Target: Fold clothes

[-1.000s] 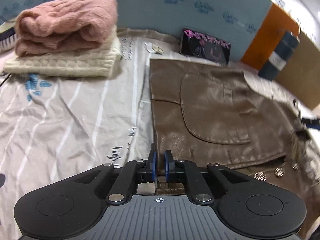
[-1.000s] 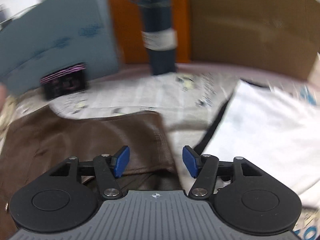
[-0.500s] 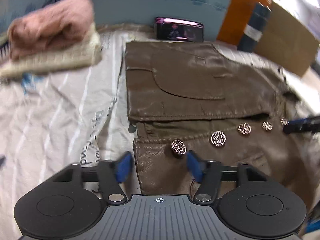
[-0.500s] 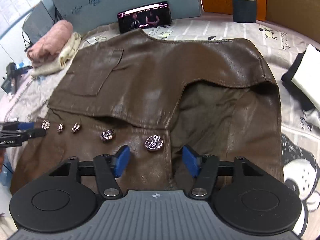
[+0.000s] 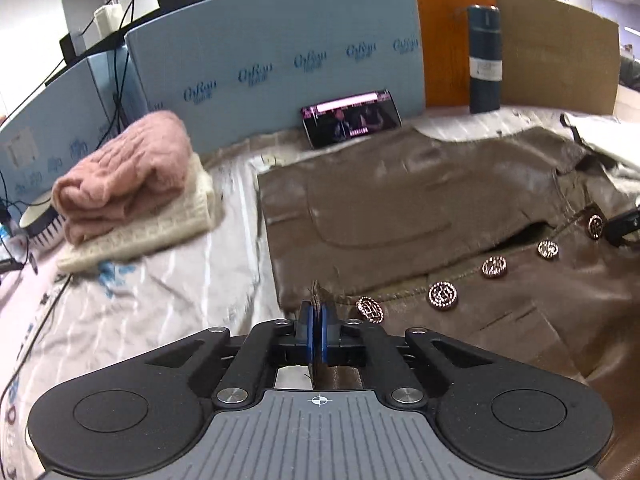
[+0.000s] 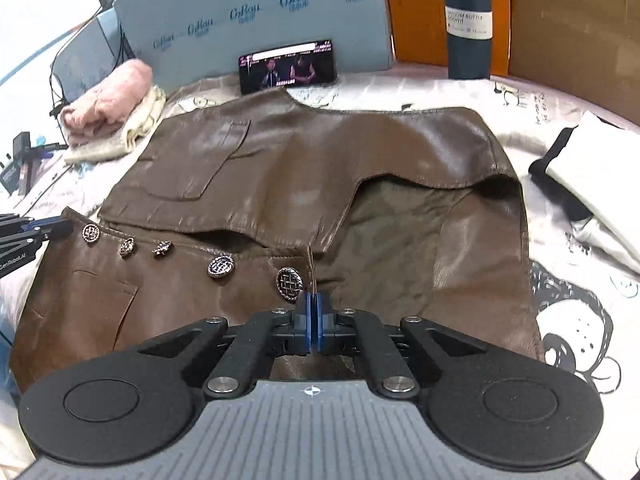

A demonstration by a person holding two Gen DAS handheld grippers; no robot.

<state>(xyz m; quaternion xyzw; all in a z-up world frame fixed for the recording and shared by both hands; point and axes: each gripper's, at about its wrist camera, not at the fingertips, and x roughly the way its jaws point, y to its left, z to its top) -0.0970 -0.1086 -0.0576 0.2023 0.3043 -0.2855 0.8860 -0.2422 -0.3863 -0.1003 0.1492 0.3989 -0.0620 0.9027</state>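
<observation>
A brown leather jacket (image 6: 280, 168) lies flat on the bed, with a chest pocket and a row of metal buttons (image 6: 219, 267) along its near flap. It also shows in the left wrist view (image 5: 400, 200). My left gripper (image 5: 318, 312) is shut on the jacket's near left edge, beside the first button (image 5: 370, 309). My right gripper (image 6: 314, 308) is shut on the flap's edge just right of the largest button (image 6: 289, 279). The left gripper's tip (image 6: 36, 228) shows at the far left of the right wrist view.
A folded pink sweater (image 5: 124, 176) sits on a cream one (image 5: 160, 228) at the left. A phone (image 6: 286, 66) leans on a blue foam board (image 6: 248, 20). A dark bottle (image 6: 466, 20) stands behind. Folded white and black clothes (image 6: 592, 168) lie at the right.
Both grippers were open half a second ago and have closed on the jacket's buttoned flap edge. The left camera has risen and tilted up.
</observation>
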